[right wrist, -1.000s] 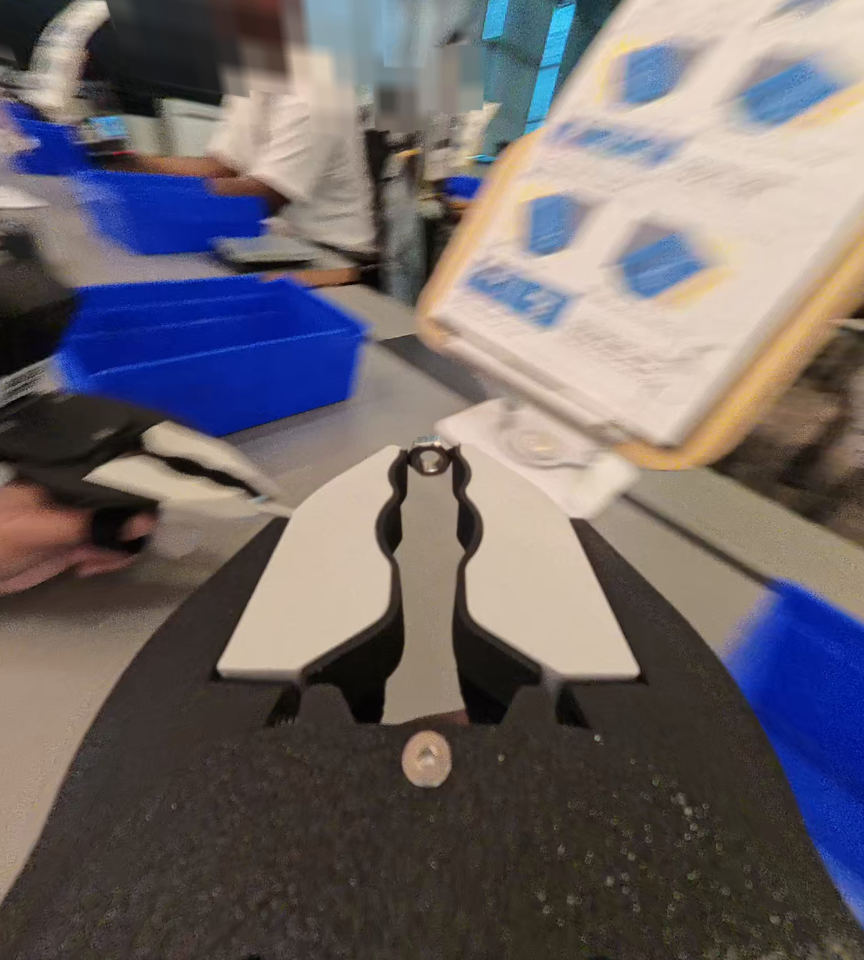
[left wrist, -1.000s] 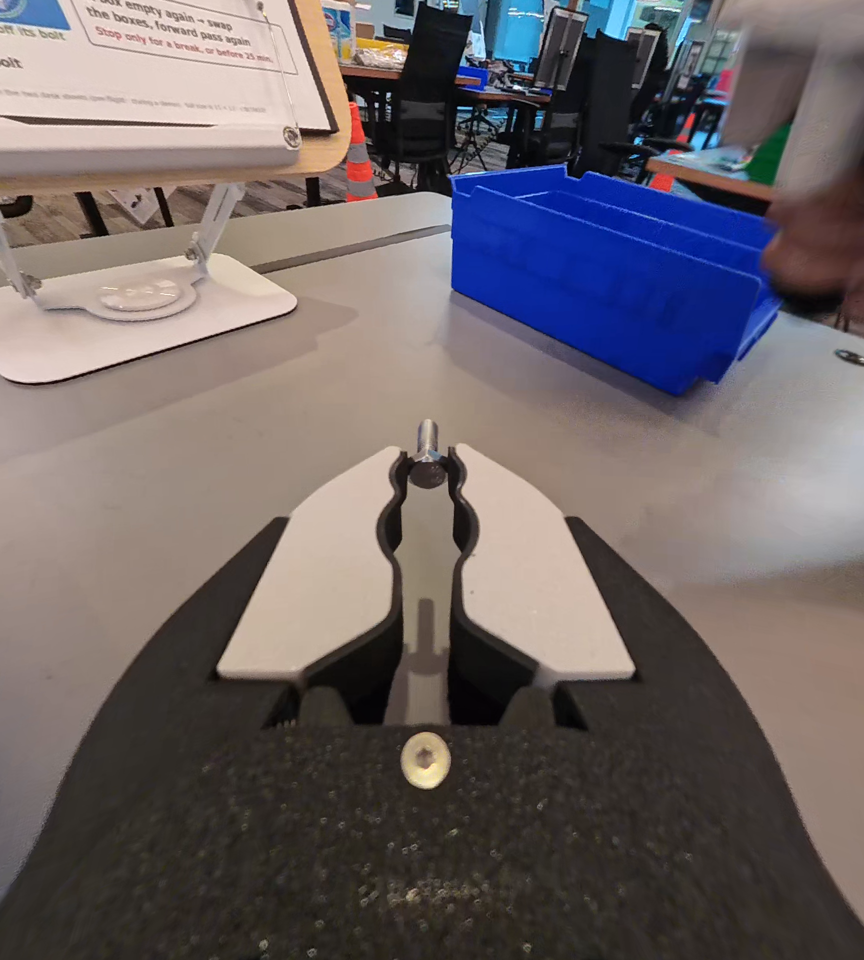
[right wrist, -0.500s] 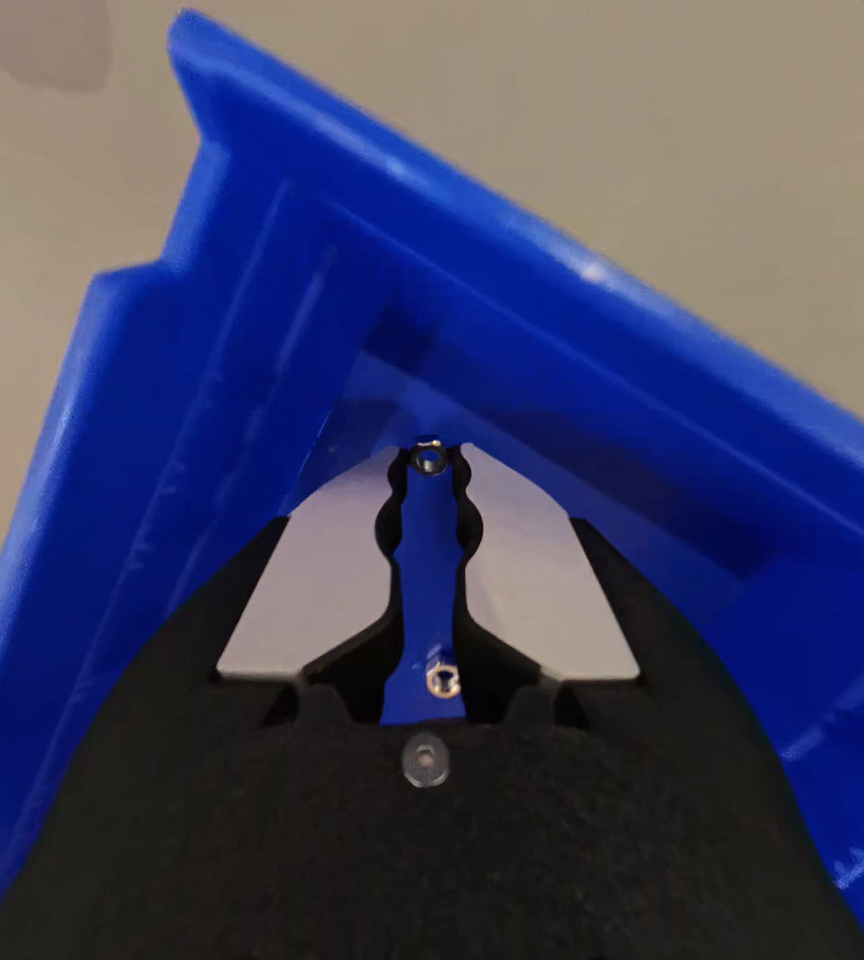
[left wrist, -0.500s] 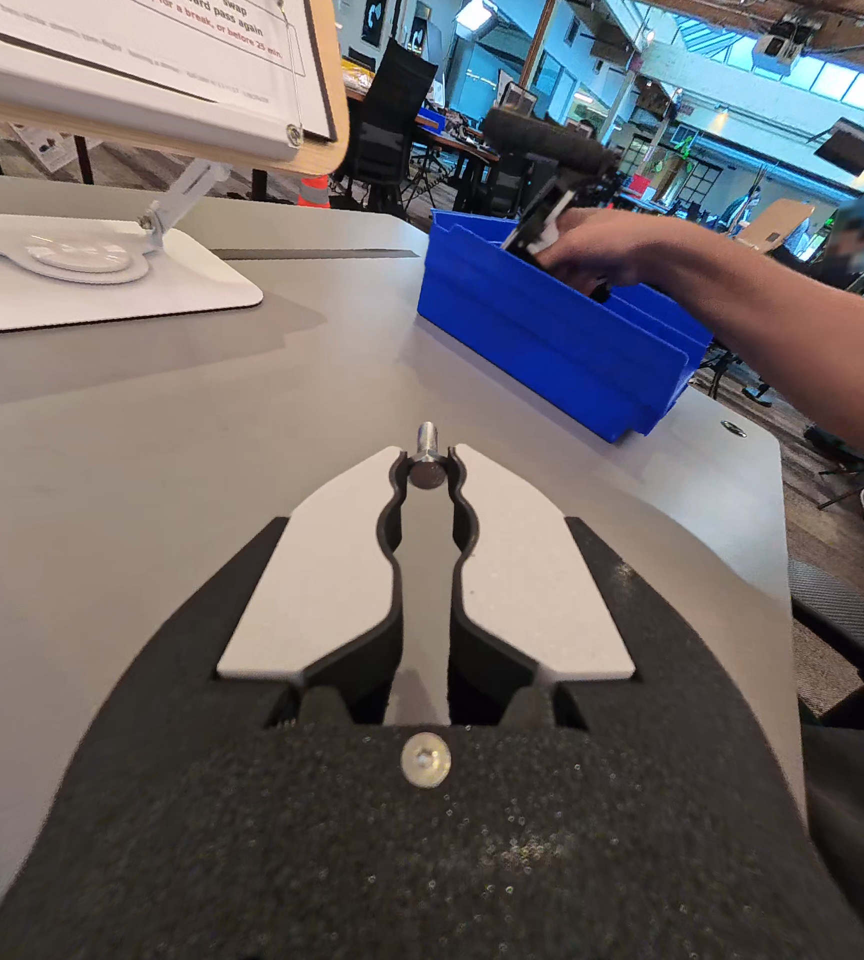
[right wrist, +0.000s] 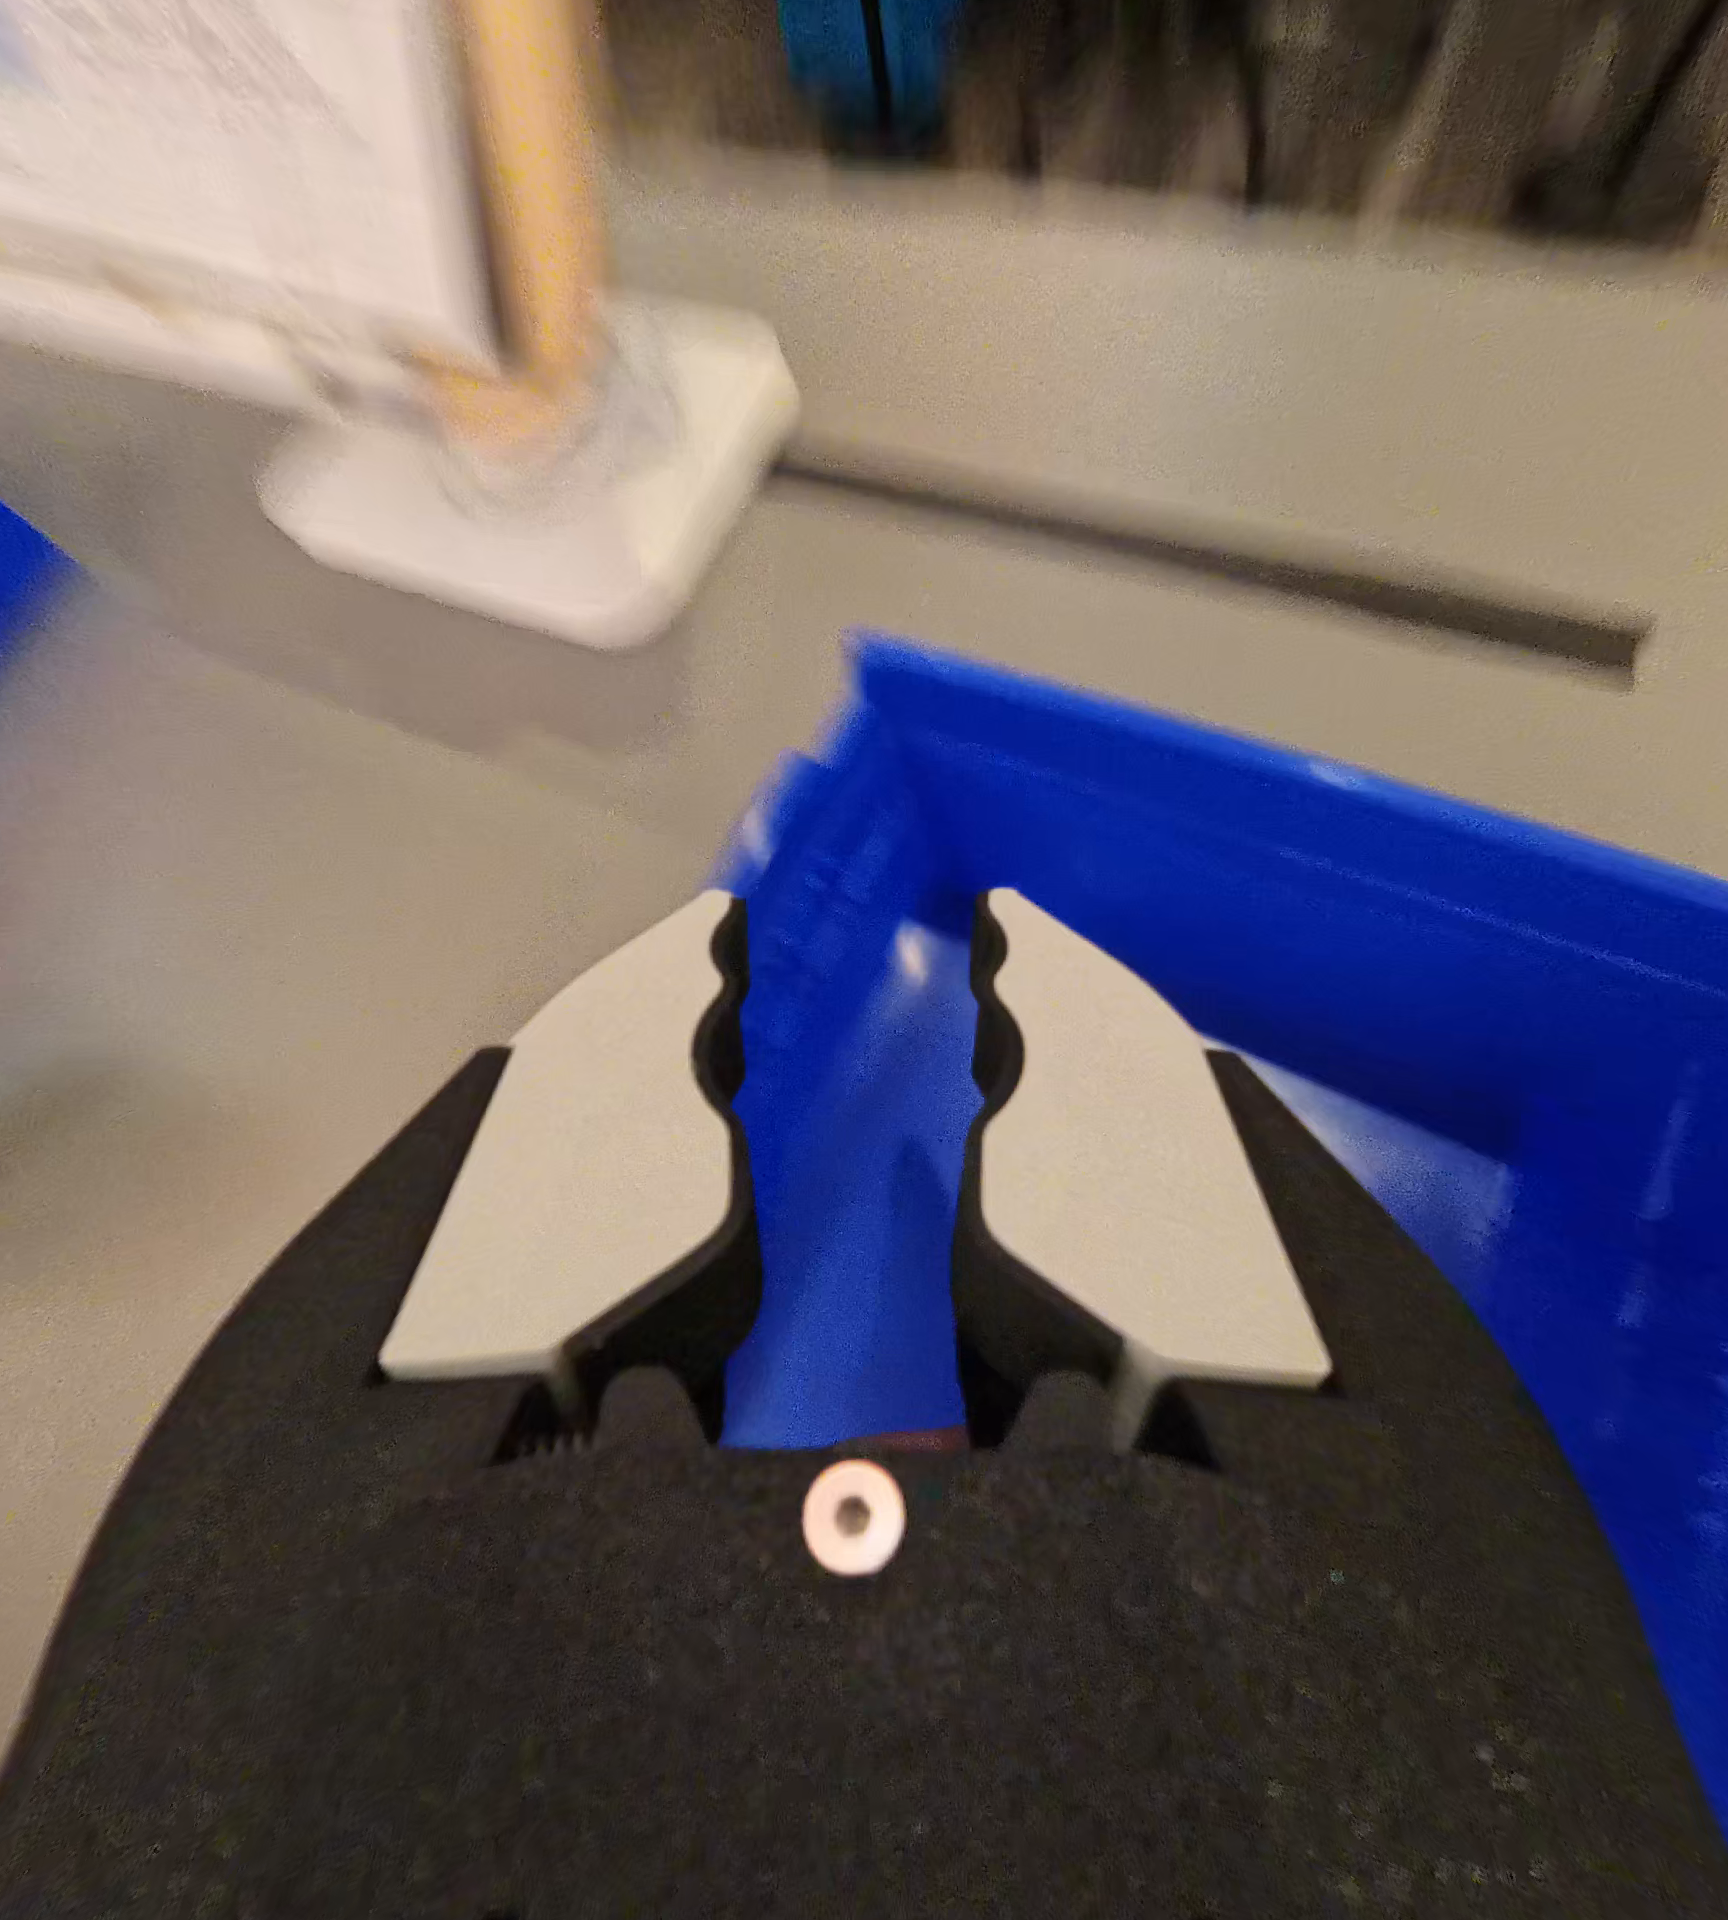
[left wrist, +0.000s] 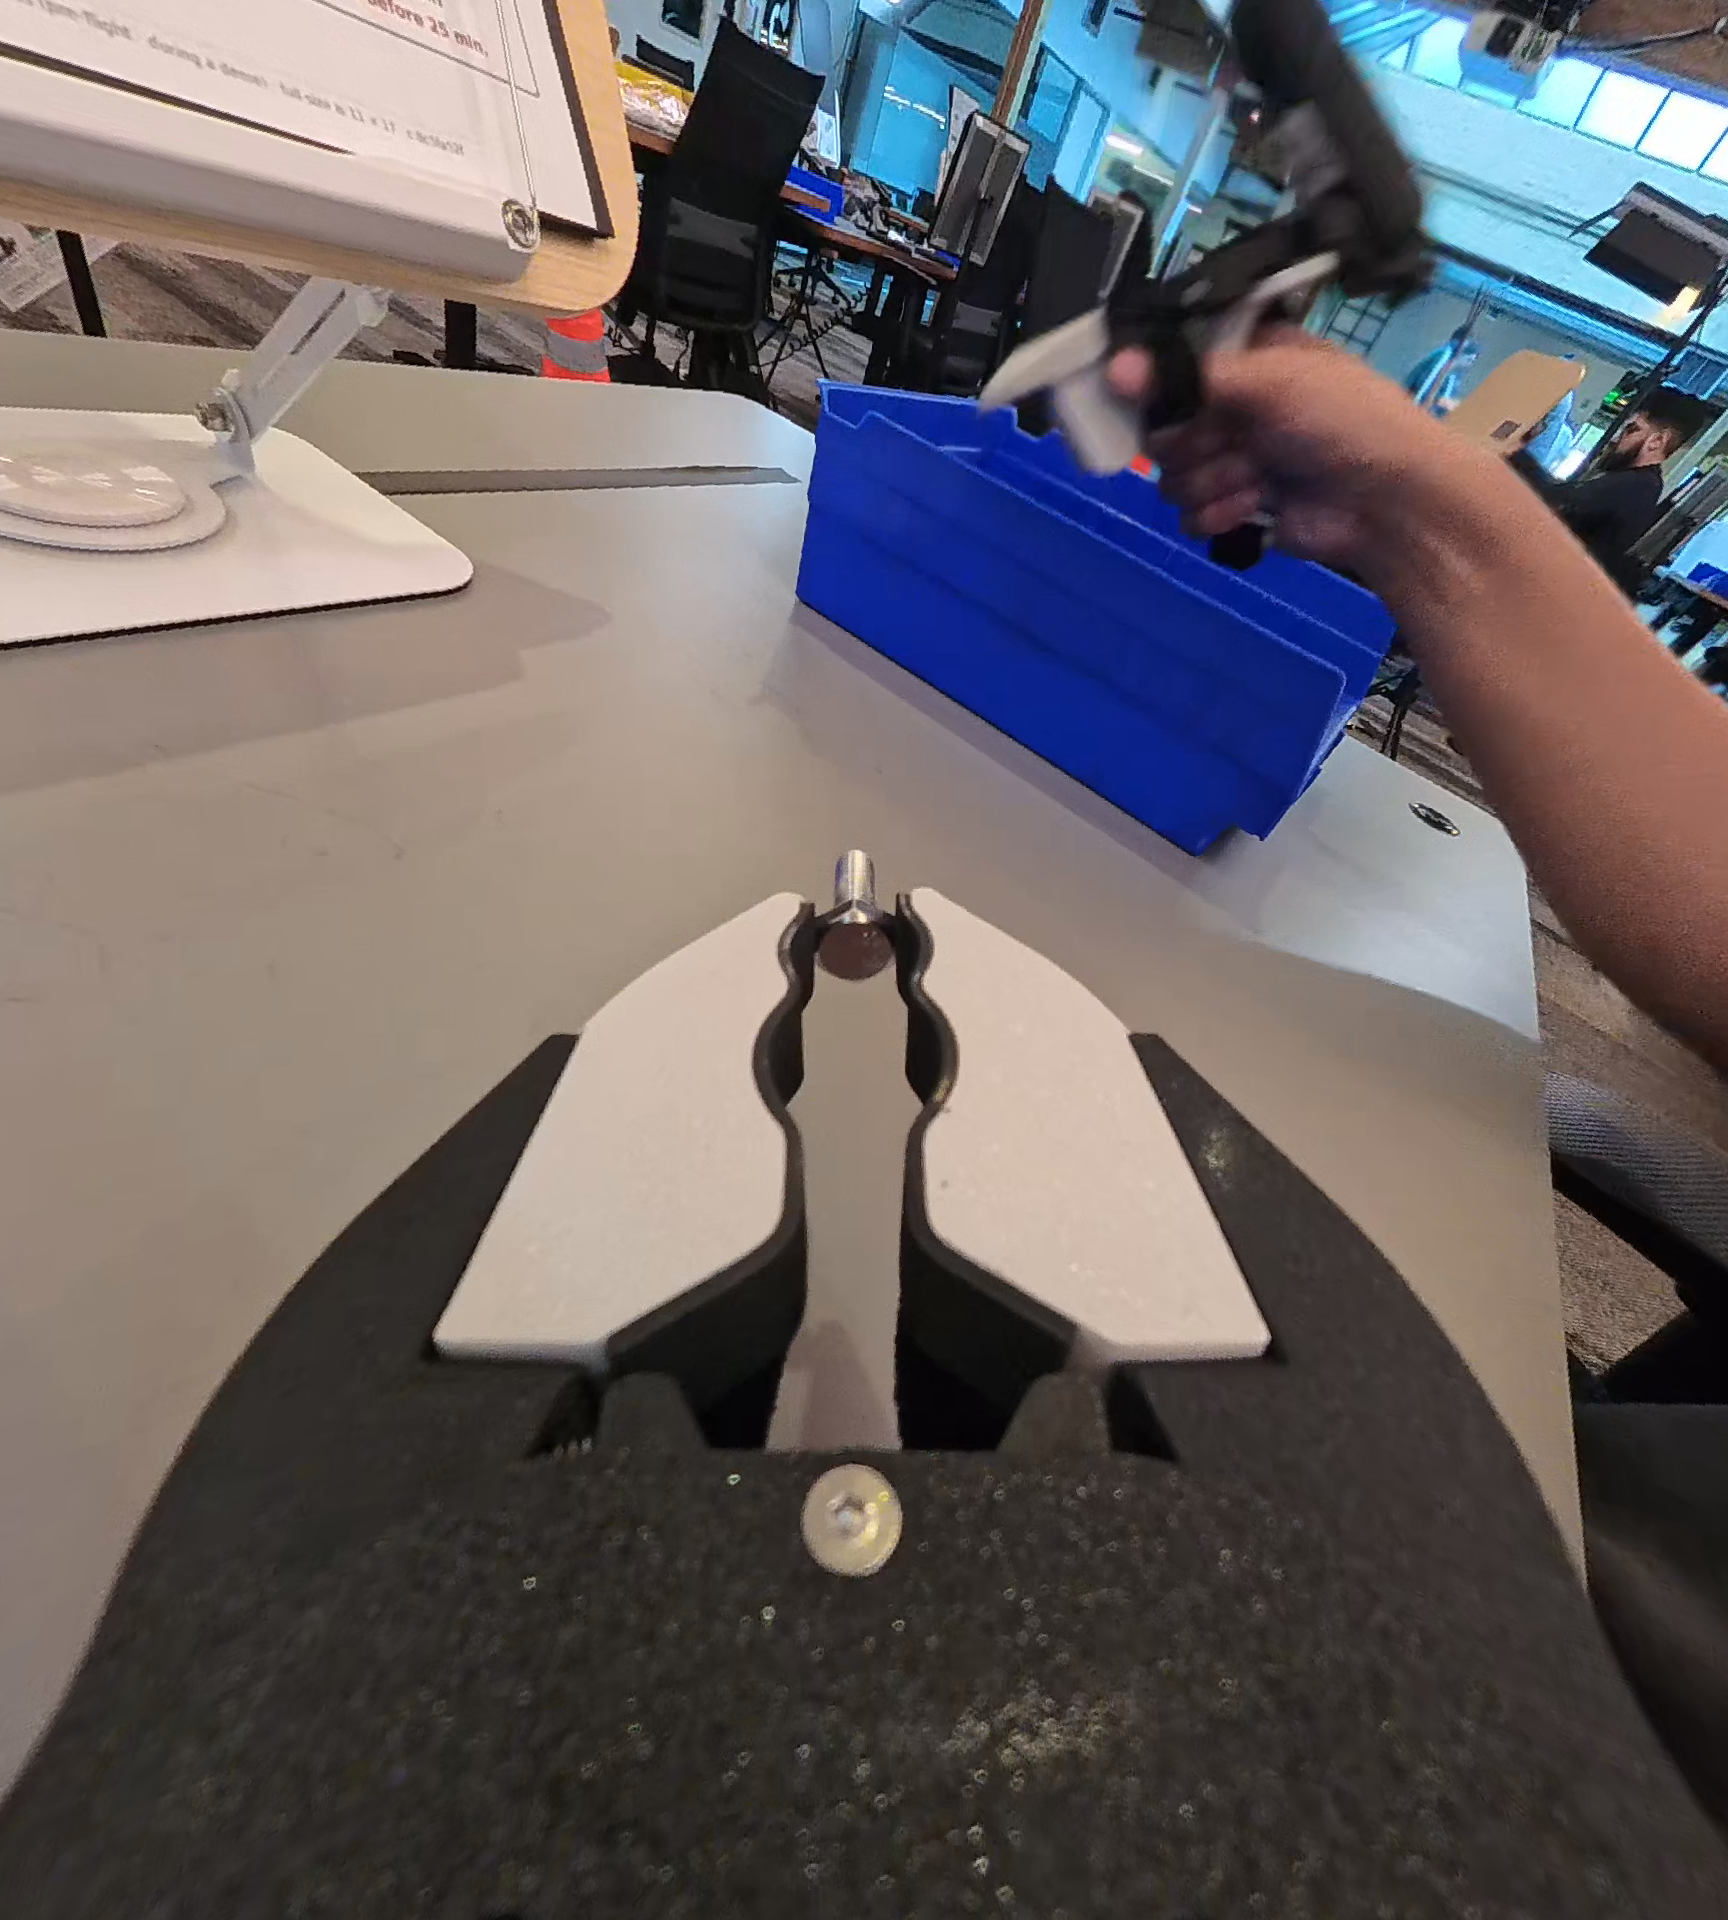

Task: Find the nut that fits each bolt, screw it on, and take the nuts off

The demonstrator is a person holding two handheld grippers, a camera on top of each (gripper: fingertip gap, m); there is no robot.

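My left gripper [left wrist: 852, 935] is shut on the head of a silver bolt [left wrist: 853, 902]. The bolt's shank points forward over the grey table [left wrist: 320, 883]. My right gripper [right wrist: 855, 914] is open with nothing between its fingers. It hangs over the near corner of the blue bin [right wrist: 1255, 852]. It also shows in the left wrist view [left wrist: 1068, 384], raised above the blue bin [left wrist: 1078, 613] in a person's hand, its fingers spread.
A white stand [left wrist: 164, 520] with a wooden board and a printed sheet is at the back left. A small washer-like ring [left wrist: 1433, 817] lies on the table right of the bin. The person's forearm [left wrist: 1618, 779] crosses the right side. The table's edge runs along the right. Some 35 centimeters of space lies between my two pairs of fingers.
My right gripper held a small nut one second ago and carried it into the blue bin. Its fingers have since opened and the nut is gone from them. It has lifted out of the bin. My left gripper kept the bolt.
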